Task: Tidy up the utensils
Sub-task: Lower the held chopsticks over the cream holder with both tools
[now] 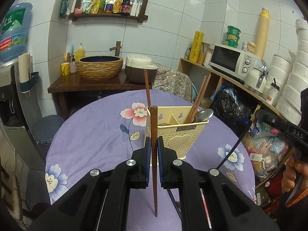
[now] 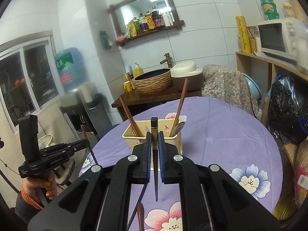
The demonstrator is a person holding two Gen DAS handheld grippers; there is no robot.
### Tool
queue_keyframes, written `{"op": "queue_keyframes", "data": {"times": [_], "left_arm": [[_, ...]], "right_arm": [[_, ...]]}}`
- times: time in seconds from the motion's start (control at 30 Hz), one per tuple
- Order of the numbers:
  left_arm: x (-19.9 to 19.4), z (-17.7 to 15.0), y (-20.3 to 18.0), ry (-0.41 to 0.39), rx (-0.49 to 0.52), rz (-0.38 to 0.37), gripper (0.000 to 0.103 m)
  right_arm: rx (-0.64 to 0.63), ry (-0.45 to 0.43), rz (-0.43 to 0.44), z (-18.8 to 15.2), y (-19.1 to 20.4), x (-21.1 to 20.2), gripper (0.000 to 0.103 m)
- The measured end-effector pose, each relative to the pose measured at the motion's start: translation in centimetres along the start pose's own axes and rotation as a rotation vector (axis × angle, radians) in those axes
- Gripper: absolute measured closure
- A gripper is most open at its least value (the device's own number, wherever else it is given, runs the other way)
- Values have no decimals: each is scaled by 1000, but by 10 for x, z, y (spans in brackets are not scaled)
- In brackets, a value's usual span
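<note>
Claw work fills the left wrist view: the left claw (image 1: 154, 144) points forward and somewhat down over the round surface under a lilac flowered cloth (image 1: 92, 134), its blue-padded jaws drawn narrow and pinching a reddish-brown wooden chopstick (image 1: 154, 159) that stands nearly upright, blunt end up and thin tip down between the claw's arms. Just beyond it stands the cream perforated plastic utensil holder (image 1: 179, 134), its compartments holding a single brown chopstick (image 1: 147, 90) leaning at the left, a pair of brown chopsticks (image 1: 200, 98) leaning right, and a metal spoon (image 1: 204, 114). At the right edge of this view a hand (image 1: 291, 171) grips the handle of the other tool. Open cloth lies to the left and right of the holder, and the surface's far rim curves close behind it. In the right wrist view, the right claw (image 2: 154, 144) also tilts gently downward, jaws nearly together and clamped on a black chopstick with a gold band (image 2: 154, 134), upright with its point hanging over the cloth. The holder (image 2: 134, 136) sits directly ahead, partly hidden by the jaws. Below, a dark utensil and a brown handle (image 2: 140, 215) lie on the cloth between the claw's arms. Far left, beyond the surface's rim, the other hand (image 2: 41, 188) holds the left tool with its chopstick upright.
</note>
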State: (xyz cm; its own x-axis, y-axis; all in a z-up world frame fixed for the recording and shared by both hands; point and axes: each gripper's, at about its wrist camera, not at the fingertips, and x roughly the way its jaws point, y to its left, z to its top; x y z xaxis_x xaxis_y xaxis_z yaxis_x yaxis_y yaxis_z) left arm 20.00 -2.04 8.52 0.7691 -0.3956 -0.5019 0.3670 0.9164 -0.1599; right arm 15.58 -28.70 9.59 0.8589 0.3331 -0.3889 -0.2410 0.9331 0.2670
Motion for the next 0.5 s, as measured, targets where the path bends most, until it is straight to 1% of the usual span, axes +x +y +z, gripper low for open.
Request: {"op": "queue_keyframes", "data": {"times": [0.17,0.27,0.37,0.4,0.47,0.5], "left_arm": [[-9,15,2,-14,13,-5,95],[-22,36,4,-46,14,-19,95],[-37,66,-3,-112,26,-16,95],[-40,76,-6,-136,28,-17,95],[-45,101,-11,-189,17,-22,95],[-46,108,-13,-206,10,-24,95]], "right_arm": [[-14,-3,29,16,5,-5,95],[-29,-20,50,37,11,-10,95],[-35,-72,51,67,17,-15,95],[-41,-104,46,80,21,-18,95],[-48,-141,42,99,26,-21,95],[-51,-163,37,110,29,-21,95]]}}
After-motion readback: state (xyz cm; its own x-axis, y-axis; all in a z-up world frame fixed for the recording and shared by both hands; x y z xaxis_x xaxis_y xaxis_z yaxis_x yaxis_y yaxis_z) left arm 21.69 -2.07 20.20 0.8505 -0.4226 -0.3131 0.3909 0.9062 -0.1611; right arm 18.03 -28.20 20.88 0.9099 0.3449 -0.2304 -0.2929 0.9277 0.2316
